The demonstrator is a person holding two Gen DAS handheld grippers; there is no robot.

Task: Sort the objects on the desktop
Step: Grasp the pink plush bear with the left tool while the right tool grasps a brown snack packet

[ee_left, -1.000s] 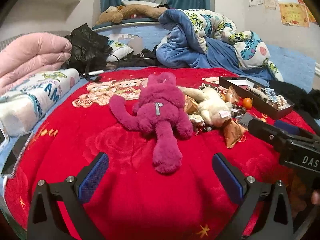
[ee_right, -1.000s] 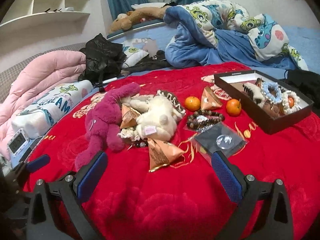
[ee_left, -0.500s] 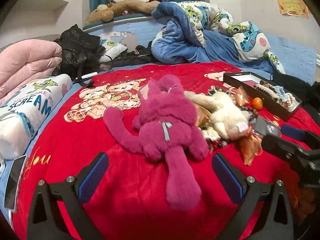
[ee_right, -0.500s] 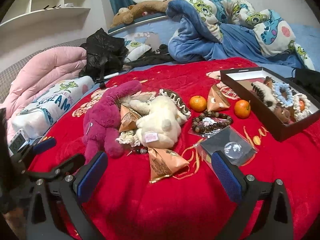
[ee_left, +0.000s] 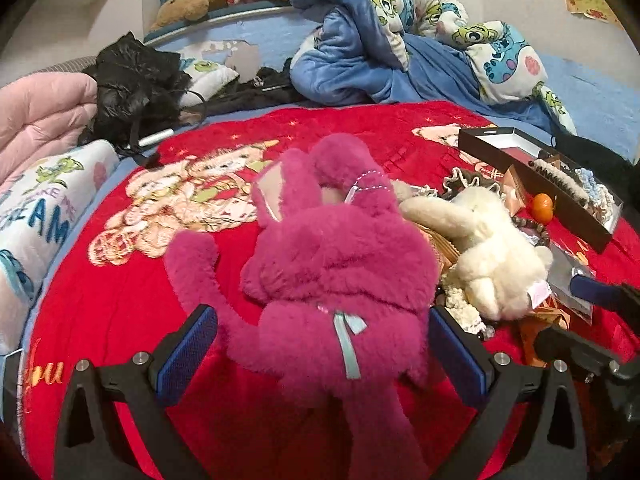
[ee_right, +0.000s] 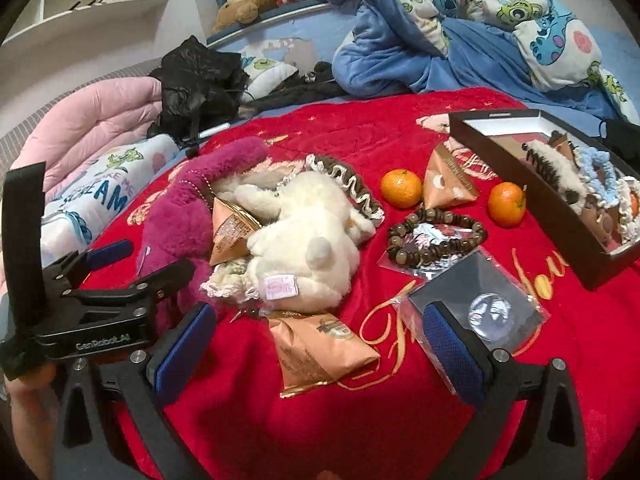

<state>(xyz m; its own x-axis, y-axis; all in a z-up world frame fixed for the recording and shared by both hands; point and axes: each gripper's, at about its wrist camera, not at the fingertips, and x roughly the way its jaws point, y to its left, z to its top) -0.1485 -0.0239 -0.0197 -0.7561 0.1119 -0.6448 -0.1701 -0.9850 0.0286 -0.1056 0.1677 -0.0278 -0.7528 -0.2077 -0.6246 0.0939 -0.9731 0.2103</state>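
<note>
Left gripper, jaws spread, straddles the magenta plush, whose long axis runs straight ahead; right gripper gapes empty, farther off.

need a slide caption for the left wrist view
Open left gripper straddling a magenta plush toy on a red blanket, cream plush beside it.

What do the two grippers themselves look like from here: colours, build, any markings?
Both are matte black frames with angular struts and silver bolt heads. Each finger carries a blue textured pad. The left gripper, seen from the right wrist camera, has white "GenRobot.AI" lettering and a black strap on its body. The right gripper looks the same build. No cables visible; a bare hand shows beneath.
</note>
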